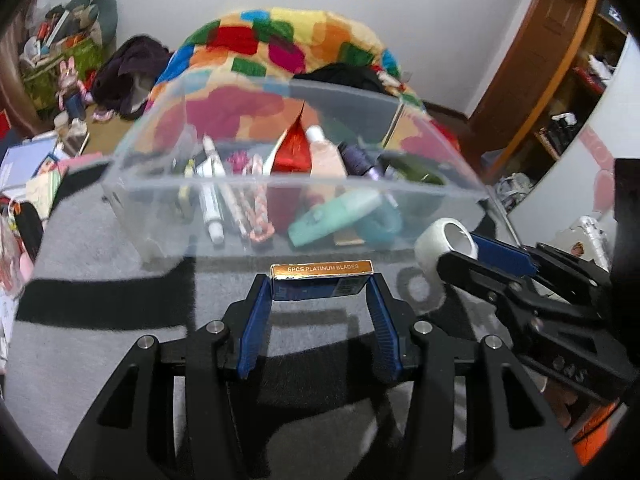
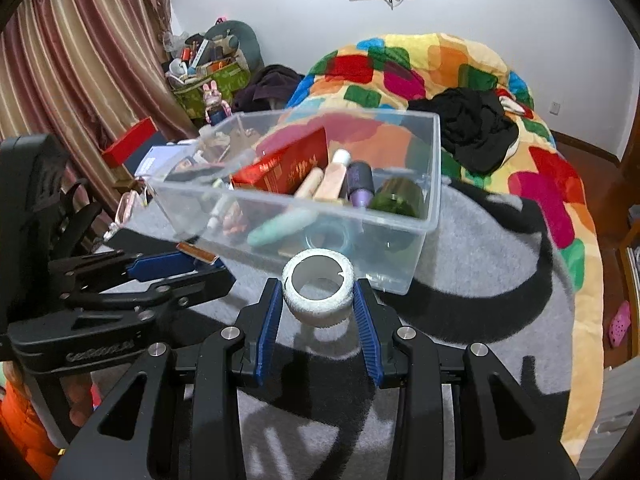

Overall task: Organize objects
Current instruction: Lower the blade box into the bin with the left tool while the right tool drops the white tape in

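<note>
My left gripper (image 1: 320, 286) is shut on a small blue and gold razor-blade box (image 1: 321, 276), held just in front of a clear plastic bin (image 1: 248, 240). My right gripper (image 2: 318, 298) is shut on a white tape roll (image 2: 319, 292), close to the bin's near wall (image 2: 360, 256). The tape roll also shows in the left wrist view (image 1: 444, 246), right of the blade box. The blade box shows edge-on in the right wrist view (image 2: 198, 252). The bin holds tubes, bottles, a red box (image 2: 284, 168) and a green jar (image 2: 398, 198).
The bin stands on a grey and black blanket (image 2: 480, 280) on a bed. A colourful quilt (image 2: 440, 68) with black clothes (image 2: 476, 128) lies behind it. Cluttered boxes and books (image 1: 36, 168) sit left, a curtain (image 2: 80, 60) beyond, and a wooden cabinet (image 1: 560, 80) right.
</note>
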